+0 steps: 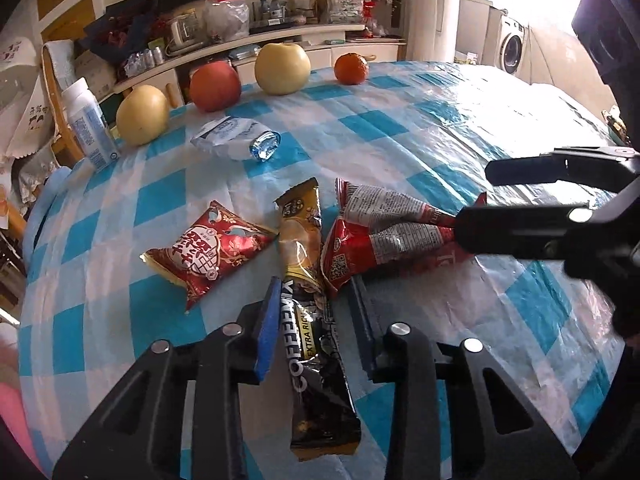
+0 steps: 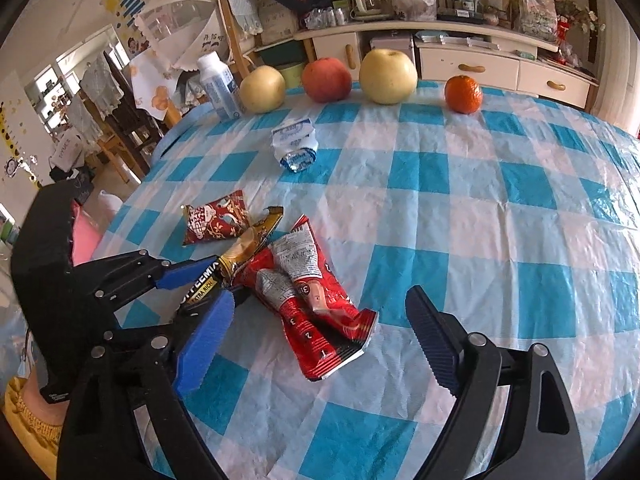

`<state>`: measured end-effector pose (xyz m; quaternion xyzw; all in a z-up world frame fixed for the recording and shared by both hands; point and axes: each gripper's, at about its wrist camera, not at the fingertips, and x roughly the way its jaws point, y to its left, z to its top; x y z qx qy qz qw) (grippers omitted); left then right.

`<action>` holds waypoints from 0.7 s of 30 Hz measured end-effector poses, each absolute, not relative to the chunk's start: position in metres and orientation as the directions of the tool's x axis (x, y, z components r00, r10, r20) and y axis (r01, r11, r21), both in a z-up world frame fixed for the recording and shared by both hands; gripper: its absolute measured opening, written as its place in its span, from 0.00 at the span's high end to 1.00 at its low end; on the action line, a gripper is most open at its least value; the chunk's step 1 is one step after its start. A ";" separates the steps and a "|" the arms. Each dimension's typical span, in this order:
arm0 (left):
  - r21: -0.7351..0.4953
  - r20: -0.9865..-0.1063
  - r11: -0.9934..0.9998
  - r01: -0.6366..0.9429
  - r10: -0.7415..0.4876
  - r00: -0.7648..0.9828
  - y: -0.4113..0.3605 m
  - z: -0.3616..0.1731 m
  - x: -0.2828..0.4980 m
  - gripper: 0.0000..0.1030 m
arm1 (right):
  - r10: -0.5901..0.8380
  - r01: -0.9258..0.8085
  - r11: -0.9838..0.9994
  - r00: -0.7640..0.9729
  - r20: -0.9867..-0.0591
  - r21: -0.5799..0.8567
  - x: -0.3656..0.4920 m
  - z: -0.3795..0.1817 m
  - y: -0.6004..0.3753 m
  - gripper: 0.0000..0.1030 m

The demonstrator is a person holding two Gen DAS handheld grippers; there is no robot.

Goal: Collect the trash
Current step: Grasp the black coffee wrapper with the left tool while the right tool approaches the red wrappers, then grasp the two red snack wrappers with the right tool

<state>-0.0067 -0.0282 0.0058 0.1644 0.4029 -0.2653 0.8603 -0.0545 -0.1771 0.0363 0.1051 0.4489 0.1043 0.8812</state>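
Observation:
A black-and-gold coffee sachet point(image 1: 308, 344) lies on the blue-checked tablecloth point(image 1: 420, 128). My left gripper point(image 1: 314, 284) is shut on its middle, one blue pad on each side. A crumpled red wrapper point(image 1: 372, 236) lies just right of the sachet, touching it. My right gripper point(image 2: 316, 334) stands open over the near end of this red wrapper point(image 2: 316, 308), one finger on each side. From the left wrist view, the right gripper point(image 1: 476, 200) has its lower fingertip at the wrapper's tail. A small red snack packet point(image 1: 200, 252) lies to the left. A crushed water bottle point(image 1: 236, 142) lies farther back.
Along the far edge of the table stand two yellow pears point(image 2: 262, 90) point(image 2: 388, 76), a red apple point(image 2: 326, 80), an orange point(image 2: 463, 94) and a white bottle point(image 2: 218, 84). A wooden chair point(image 2: 236, 20) and cluttered shelves lie beyond. The table's left edge is close to my left gripper point(image 2: 222, 282).

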 end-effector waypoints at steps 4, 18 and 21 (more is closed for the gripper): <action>0.035 -0.778 0.829 0.558 -0.328 0.536 -0.021 0.007 -0.002 0.80 | 0.283 -0.106 0.957 0.561 -0.778 0.271 -0.050 0.032 -0.171 0.16; -0.023 -0.768 0.828 0.560 -0.373 0.520 -0.002 0.013 -0.004 0.89 | 0.236 -0.121 0.972 0.518 -0.822 0.203 -0.038 0.015 -0.157 0.16; -0.035 -0.772 0.827 0.561 -0.379 0.511 0.001 0.013 -0.004 0.89 | 0.217 -0.127 0.976 0.516 -0.829 0.177 -0.036 0.013 -0.152 0.16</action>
